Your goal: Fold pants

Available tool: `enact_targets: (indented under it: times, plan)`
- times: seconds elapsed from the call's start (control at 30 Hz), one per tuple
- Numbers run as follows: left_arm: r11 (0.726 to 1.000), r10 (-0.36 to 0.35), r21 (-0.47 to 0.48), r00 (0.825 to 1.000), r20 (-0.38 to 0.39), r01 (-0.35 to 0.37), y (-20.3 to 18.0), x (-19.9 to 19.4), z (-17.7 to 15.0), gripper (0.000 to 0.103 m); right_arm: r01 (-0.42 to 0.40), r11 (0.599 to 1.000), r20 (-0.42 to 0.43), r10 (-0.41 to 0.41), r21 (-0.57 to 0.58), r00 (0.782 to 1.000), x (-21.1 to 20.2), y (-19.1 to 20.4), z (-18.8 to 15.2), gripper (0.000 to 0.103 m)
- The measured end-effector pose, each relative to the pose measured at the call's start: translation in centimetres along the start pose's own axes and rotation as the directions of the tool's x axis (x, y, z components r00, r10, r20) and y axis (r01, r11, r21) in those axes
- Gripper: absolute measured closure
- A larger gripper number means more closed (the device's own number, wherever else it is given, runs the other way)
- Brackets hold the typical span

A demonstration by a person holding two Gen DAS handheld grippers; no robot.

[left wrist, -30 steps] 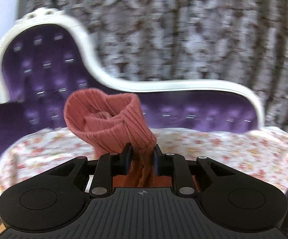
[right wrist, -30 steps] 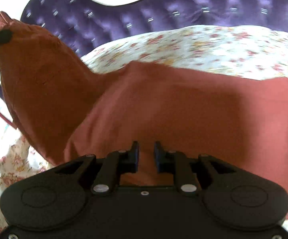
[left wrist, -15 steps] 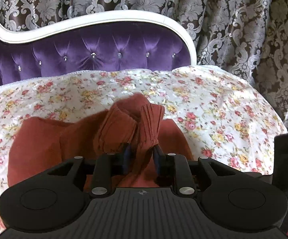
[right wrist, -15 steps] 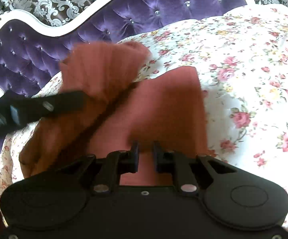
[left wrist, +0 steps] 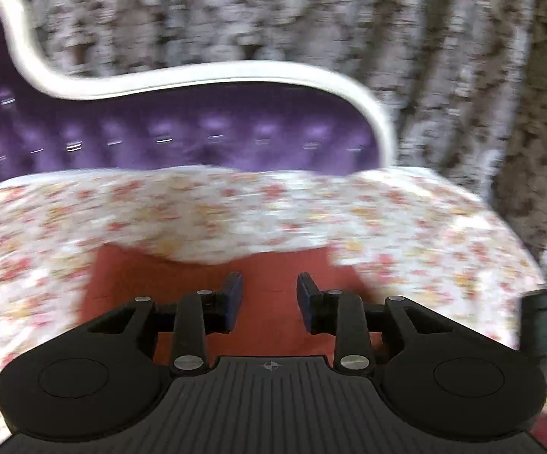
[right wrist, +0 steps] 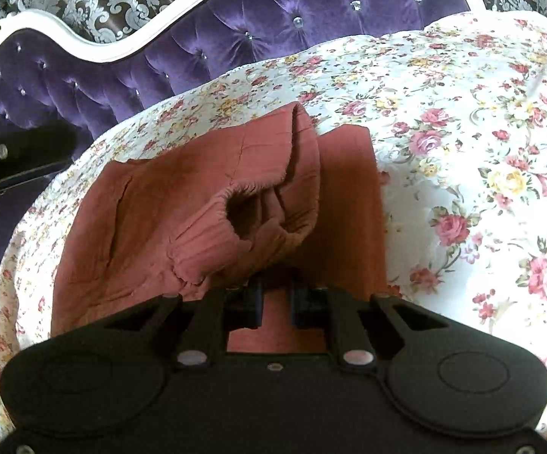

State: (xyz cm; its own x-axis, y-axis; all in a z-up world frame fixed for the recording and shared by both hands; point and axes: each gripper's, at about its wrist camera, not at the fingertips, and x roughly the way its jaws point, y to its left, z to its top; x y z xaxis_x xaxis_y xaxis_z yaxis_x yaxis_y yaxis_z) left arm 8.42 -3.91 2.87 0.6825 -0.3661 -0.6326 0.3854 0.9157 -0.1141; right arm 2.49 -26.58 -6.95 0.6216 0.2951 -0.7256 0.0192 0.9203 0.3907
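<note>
The floral cover [right wrist: 462, 121] is largely bare toward 3 o'clock, leaving working room; the purple backrest [right wrist: 273, 19] bounds it at 12 o'clock. The pants [right wrist: 182, 196] lie folded over at centre, waistband bunched; smoothing and a further fold are judged outstanding. The left gripper [left wrist: 269, 295] jaws are opening, empty. The right gripper [right wrist: 275, 299] jaws are closing over cloth; a grip cannot be told.

text: none legible | labels: none | left view: perhaps too blurred
</note>
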Motion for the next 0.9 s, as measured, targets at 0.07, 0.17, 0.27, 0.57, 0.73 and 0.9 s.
enact_targets:
  times: [0.07, 0.17, 0.27, 0.57, 0.73, 0.9]
  plan:
    - [0.997, 0.065, -0.028, 0.997, -0.047, -0.066, 2.1, 0.8, -0.7, 0.072, 0.007, 1.0, -0.009, -0.007, -0.022, 1.0, -0.2, 0.2, -0.1, 0.082]
    - [0.994, 0.086, -0.06, 0.985, -0.147, -0.096, 4.6, 2.4, -2.9, 0.072, 0.014, 0.999, -0.022, -0.015, -0.05, 1.0, -0.7, 0.3, -0.1, 0.078]
    - [0.994, 0.065, -0.066, 0.967, -0.246, -0.084, 5.5, 4.2, -5.3, 0.072, 0.033, 0.997, -0.007, -0.034, -0.066, 0.999, -2.0, 0.3, 0.0, 0.065]
    - [0.996, 0.074, -0.032, 0.973, -0.217, -0.083, 4.8, 4.2, -6.6, 0.072, -0.029, 0.999, 0.137, 0.031, -0.021, 0.99, -4.2, 0.8, 2.2, 0.025]
    - [0.996, 0.065, -0.042, 0.974, -0.215, -0.076, 5.1, 4.1, -6.8, 0.071, 0.014, 0.998, 0.083, -0.008, -0.063, 0.996, -0.3, 1.6, 3.2, 0.024]
    - [0.996, 0.074, -0.023, 0.976, -0.205, -0.081, 4.9, 4.0, -7.0, 0.071, 0.01, 0.999, 0.001, -0.01, -0.048, 1.0, 2.6, 1.1, 3.0, 0.024]
